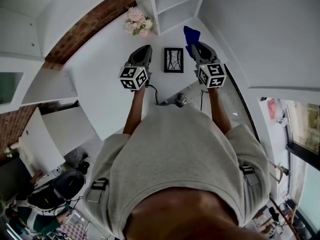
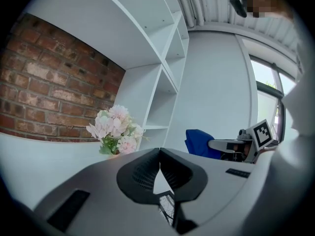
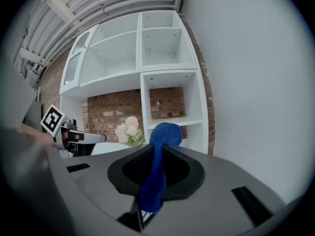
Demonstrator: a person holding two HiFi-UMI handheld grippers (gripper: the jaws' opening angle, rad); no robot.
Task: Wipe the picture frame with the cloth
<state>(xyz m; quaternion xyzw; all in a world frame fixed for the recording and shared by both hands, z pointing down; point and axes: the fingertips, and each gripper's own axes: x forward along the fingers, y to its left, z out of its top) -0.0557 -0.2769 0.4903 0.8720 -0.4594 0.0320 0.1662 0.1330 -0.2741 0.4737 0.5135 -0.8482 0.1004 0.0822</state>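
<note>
Facing a white tabletop [image 1: 100, 89]. Pinching the blue cloth [image 1: 190, 35] in the right gripper [image 1: 195, 49], right of the picture frame [image 1: 173, 60] lying upper centre; carrying the left gripper [image 1: 142, 53] closed, empty. Best lowering cloth flat, bracing the frame.

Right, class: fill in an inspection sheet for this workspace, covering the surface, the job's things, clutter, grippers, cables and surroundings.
Surface: white table, no spills seen.
Job's things: black picture frame on the table between the two grippers, touched by neither; blue cloth held up, not on the frame.
Clutter: bunch of pink and white flowers at the back of the table.
Grippers: left gripper shut with nothing in it; right gripper shut on the cloth.
Cables: black cable on the table edge nearest the person.
Surroundings: white shelf unit behind the table, brick wall to its left.
</note>
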